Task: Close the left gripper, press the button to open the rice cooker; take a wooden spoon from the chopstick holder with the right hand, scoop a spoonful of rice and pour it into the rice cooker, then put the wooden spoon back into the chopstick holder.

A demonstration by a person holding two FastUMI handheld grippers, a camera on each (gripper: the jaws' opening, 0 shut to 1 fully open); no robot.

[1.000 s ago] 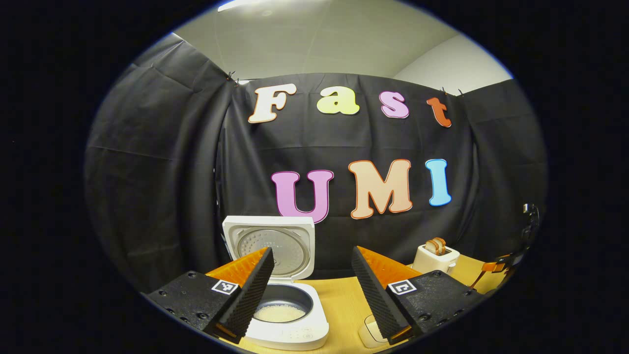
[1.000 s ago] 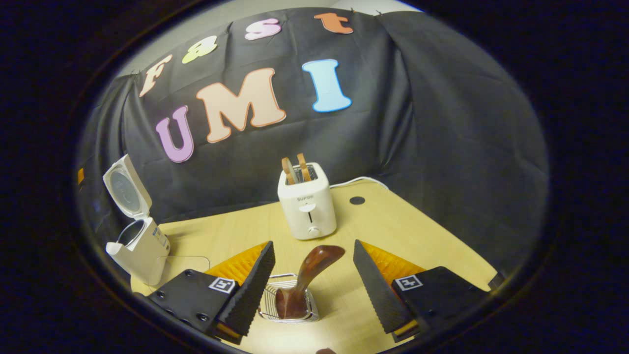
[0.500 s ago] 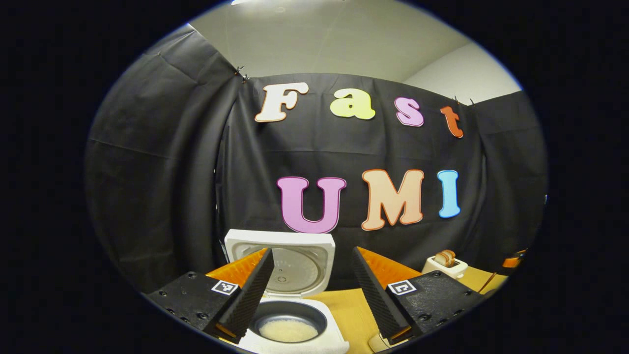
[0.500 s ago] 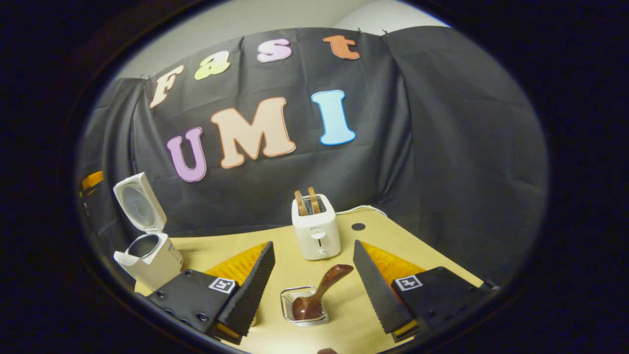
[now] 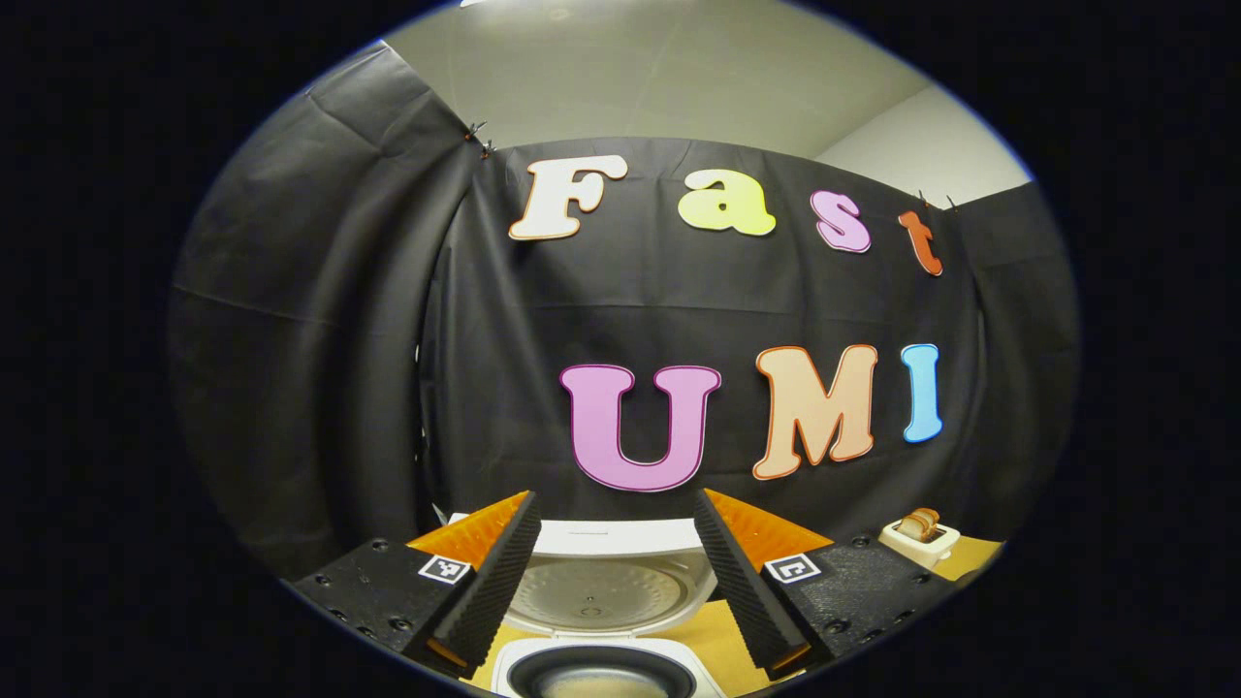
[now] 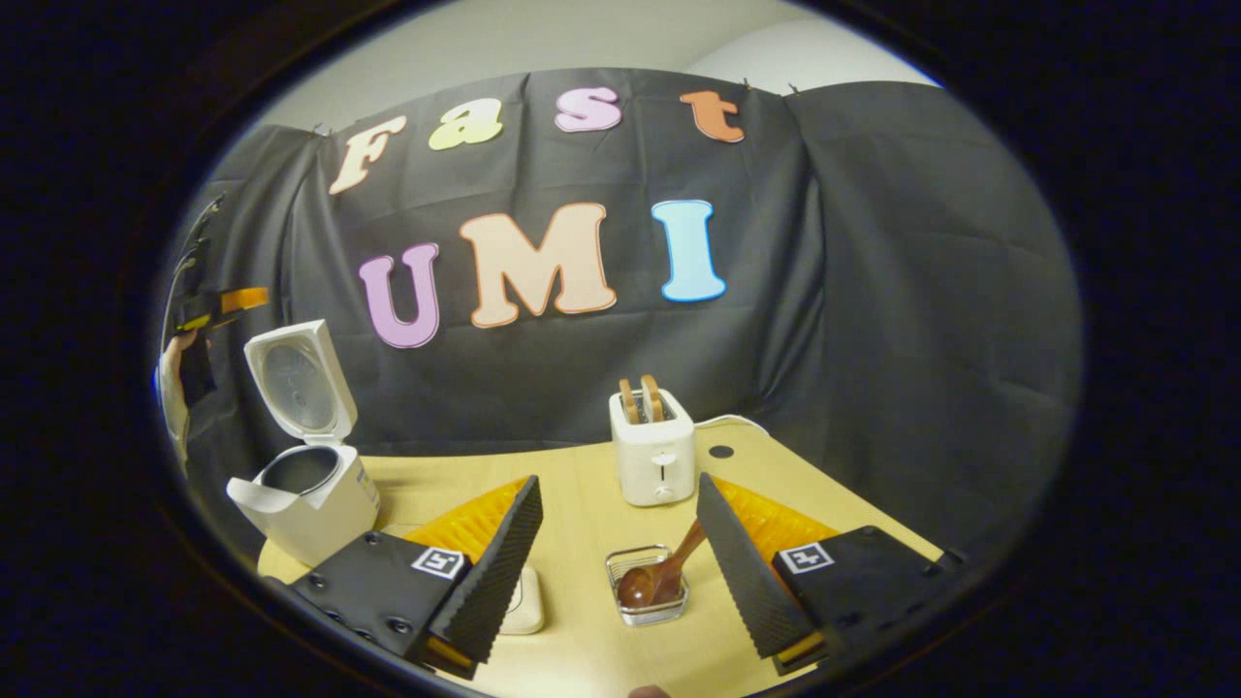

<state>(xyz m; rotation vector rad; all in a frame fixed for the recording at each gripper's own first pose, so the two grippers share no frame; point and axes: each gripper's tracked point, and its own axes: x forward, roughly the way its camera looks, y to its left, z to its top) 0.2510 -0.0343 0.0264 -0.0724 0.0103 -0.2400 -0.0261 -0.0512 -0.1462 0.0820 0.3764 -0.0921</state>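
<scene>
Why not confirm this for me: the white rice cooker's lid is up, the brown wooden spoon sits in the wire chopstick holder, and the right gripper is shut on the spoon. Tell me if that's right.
Not quite. The right gripper is open and grips nothing; the right gripper view shows its fingers spread, apart from the brown wooden spoon. The rest holds: the spoon sits in the wire chopstick holder, and the white rice cooker has its lid up.

rice cooker [image 5: 601, 669] pot cut off at btm edge | wooden spoon [image 6: 664, 572] handle end behind right gripper finger [image 6: 737, 572]
</scene>
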